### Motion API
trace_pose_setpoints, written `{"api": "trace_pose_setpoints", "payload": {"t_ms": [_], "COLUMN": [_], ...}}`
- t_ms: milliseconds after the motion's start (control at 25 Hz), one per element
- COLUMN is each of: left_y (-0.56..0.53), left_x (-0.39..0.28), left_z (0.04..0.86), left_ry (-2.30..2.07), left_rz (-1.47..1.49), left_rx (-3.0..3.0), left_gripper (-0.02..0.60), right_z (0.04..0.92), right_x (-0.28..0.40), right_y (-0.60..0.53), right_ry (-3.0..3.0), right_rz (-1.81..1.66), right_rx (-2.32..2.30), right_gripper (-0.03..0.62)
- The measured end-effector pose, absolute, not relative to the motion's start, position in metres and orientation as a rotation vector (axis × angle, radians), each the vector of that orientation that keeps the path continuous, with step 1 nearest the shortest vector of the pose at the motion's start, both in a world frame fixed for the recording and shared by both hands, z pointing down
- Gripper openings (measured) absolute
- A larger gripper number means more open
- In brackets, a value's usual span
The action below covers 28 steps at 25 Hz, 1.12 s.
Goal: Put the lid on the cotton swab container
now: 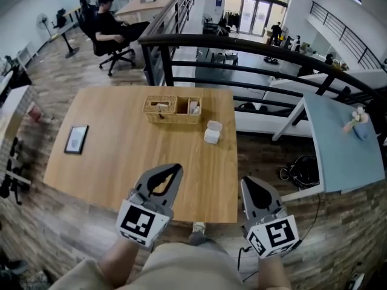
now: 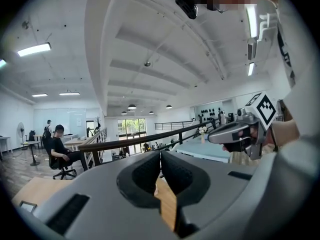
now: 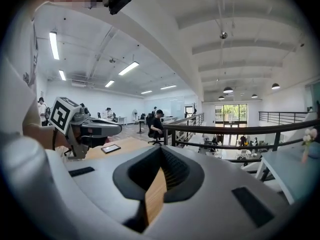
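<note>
A small white cotton swab container (image 1: 211, 136) stands near the right edge of the wooden table (image 1: 115, 162). A white lid (image 1: 214, 125) sits at its far side; whether the lid rests on the container or beside it, I cannot tell. My left gripper (image 1: 177, 168) hovers over the table's near edge, well short of the container, jaws shut and empty (image 2: 160, 154). My right gripper (image 1: 247, 182) is held just off the table's near right corner, also shut with nothing in it (image 3: 161, 149). Neither gripper view shows the container.
A wicker basket (image 1: 172, 109) with two compartments stands behind the container. A black-framed tablet (image 1: 76, 139) lies at the table's left. A dark railing (image 1: 254, 44) runs behind the table. A person (image 1: 109, 24) sits on an office chair far left. A blue-grey table (image 1: 338, 144) stands to the right.
</note>
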<state>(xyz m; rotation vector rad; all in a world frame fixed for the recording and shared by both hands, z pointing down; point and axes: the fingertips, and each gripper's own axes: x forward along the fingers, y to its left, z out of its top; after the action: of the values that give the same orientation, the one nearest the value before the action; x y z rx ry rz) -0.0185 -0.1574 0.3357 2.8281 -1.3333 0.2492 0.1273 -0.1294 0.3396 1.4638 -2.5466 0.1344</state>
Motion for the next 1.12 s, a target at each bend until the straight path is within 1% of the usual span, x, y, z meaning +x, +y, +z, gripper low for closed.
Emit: {"api": "trace_pose_setpoints", "payload": {"t_ms": [560, 840, 1120], "left_y": [-0.207, -0.225, -0.25], "left_x": [0.008, 0.007, -0.01], "left_z": [0.341, 0.337, 0.338], "left_ry": [-1.402, -1.378, -1.338], "left_rz": [0.325, 0.316, 0.31], "left_rx": [2.804, 2.825, 2.838], "left_gripper": [0.026, 0.026, 0.026], "right_z": [0.342, 0.345, 0.347], "right_x": [0.159, 0.159, 0.147], "right_y": [-0.189, -0.204, -0.228], "right_ry": [-2.601, -2.561, -2.529], "right_rz": [0.139, 0.173, 0.217], "right_rx": [1.43, 1.454, 1.497], "right_gripper": [0.025, 0.025, 0.025]}}
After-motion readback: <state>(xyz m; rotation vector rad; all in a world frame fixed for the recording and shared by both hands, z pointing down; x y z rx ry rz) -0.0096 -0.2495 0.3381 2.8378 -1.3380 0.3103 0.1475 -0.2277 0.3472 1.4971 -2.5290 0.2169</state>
